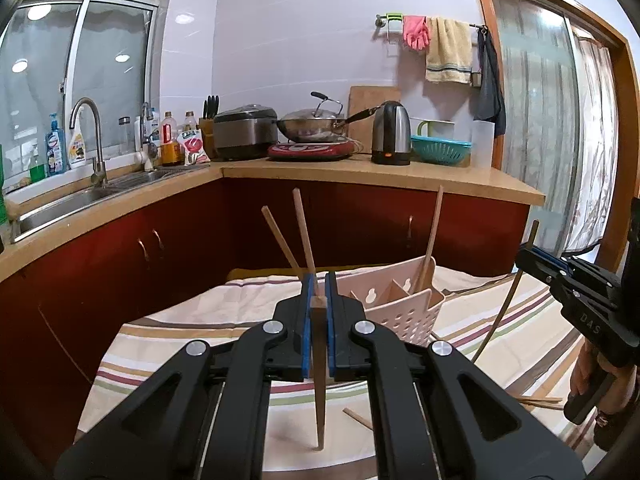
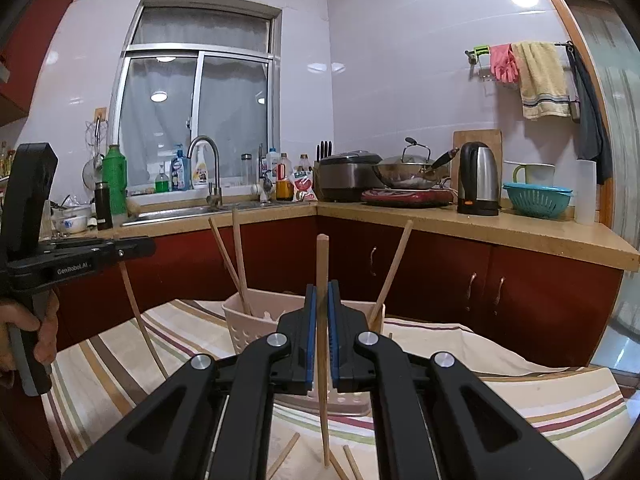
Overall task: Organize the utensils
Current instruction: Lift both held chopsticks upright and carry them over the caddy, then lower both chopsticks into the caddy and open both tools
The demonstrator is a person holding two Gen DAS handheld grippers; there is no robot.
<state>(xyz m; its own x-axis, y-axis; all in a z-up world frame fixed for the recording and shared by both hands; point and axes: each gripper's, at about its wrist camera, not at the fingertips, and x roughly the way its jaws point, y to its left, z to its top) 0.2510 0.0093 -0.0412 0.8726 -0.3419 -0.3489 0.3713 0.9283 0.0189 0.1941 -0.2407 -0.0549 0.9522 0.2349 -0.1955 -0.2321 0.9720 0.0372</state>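
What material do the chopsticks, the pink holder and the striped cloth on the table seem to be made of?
Chopstick in the left gripper: probably wood or bamboo, matte tan, square end visible.
Chopstick in the right gripper: the same look, pale and unvarnished.
Pink holder: likely moulded plastic, smooth, with punched round holes and dividers.
Striped cloth: woven fabric, soft folds and wrinkles.

White tiled walls (image 2: 400, 60), curtained window (image 2: 196, 120), red cabinets (image 2: 540, 300), wooden door frame (image 1: 624, 120), seemingly ceiling-lit
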